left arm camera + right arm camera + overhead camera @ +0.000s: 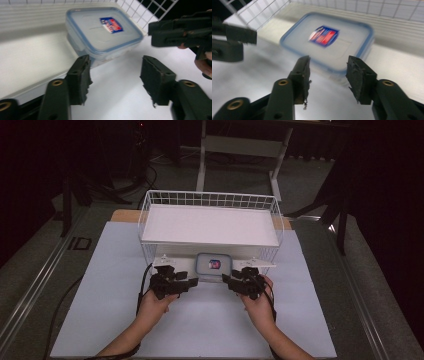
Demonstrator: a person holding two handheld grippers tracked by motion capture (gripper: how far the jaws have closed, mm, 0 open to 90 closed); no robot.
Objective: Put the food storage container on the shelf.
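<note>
1. Surface (100,320): a flat, matte sheet of pale blue-white, rectangular, with a strip of wood-coloured board showing at its far corners.
2. Wire rack (210,200): a white, two-level frame of thin rods in a square grid. Its upper level carries a smooth white shelf panel (210,225); its lower level is open toward the person.
3. Food container (214,265): a rounded-rectangle box of translucent plastic with a blue-rimmed lid and a red-and-blue label at its centre. It sits at the front edge of the rack's lower level, under the shelf panel, between the two grippers.
4. Left gripper (192,282): black, angular, held in the person's left hand (155,307). In the left gripper view its worn, ragged-edged rubber pads (81,80) stand partly apart, touching nothing; the container lies just beyond the tips.
5. Right gripper (227,280): same build, held in the right hand (259,309). In the right gripper view its pads (358,80) stand about half apart and hold nothing; the container's near corner lies just past them, blurred.
</note>
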